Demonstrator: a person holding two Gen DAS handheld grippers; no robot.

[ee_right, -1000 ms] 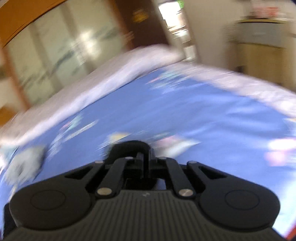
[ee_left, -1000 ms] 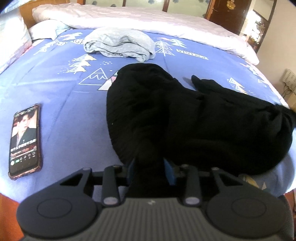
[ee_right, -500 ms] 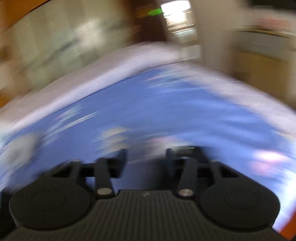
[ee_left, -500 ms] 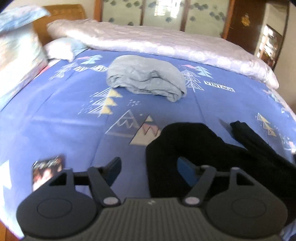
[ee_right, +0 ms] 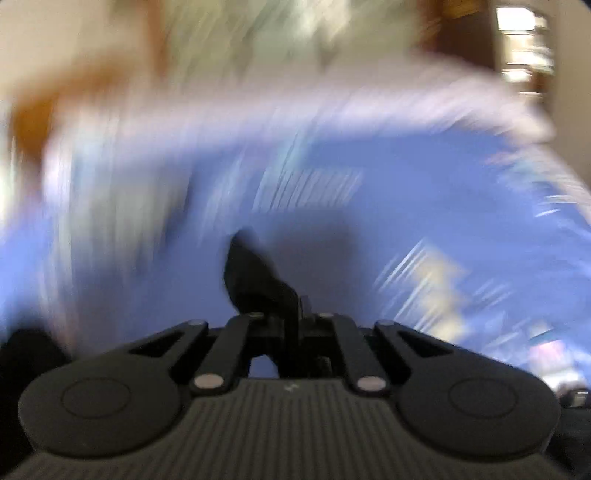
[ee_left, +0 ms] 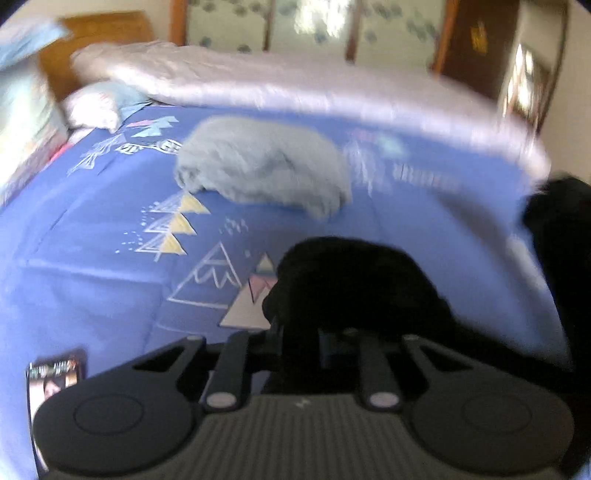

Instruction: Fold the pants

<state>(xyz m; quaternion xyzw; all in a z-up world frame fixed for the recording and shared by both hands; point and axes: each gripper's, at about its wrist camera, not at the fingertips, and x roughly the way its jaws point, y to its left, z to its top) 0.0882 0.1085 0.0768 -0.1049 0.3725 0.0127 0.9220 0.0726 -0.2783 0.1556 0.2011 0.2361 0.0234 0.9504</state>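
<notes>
1. Left gripper (ee_left: 300, 341) at the bottom centre of the left wrist view, fingers drawn in and clamped on a fold of the black pants (ee_left: 354, 288).
2. Right gripper (ee_right: 295, 325) at the bottom centre of the right wrist view, fingers pressed together on a thin edge of the same dark cloth (ee_right: 255, 277), sticking up just above the tips; rest of that view smeared by blur.
3. Smartphone (ee_left: 55, 380) at the lower left edge of the left view, screen lit, lying flat on the blue bedspread (ee_left: 92, 266).
4. Black pants bunched at centre right of the left view, on the bedspread, with more dark fabric raised at the right edge.
5. Printed triangle mountains (ee_left: 218, 280) just left of the pants.
6. Folded grey garment (ee_left: 262, 166) above centre, well apart from the pants.
7. Pale pillow (ee_left: 99, 107) at upper left, pale quilt (ee_left: 314, 88) across the top, wooden headboard (ee_left: 103, 33) beyond.
</notes>
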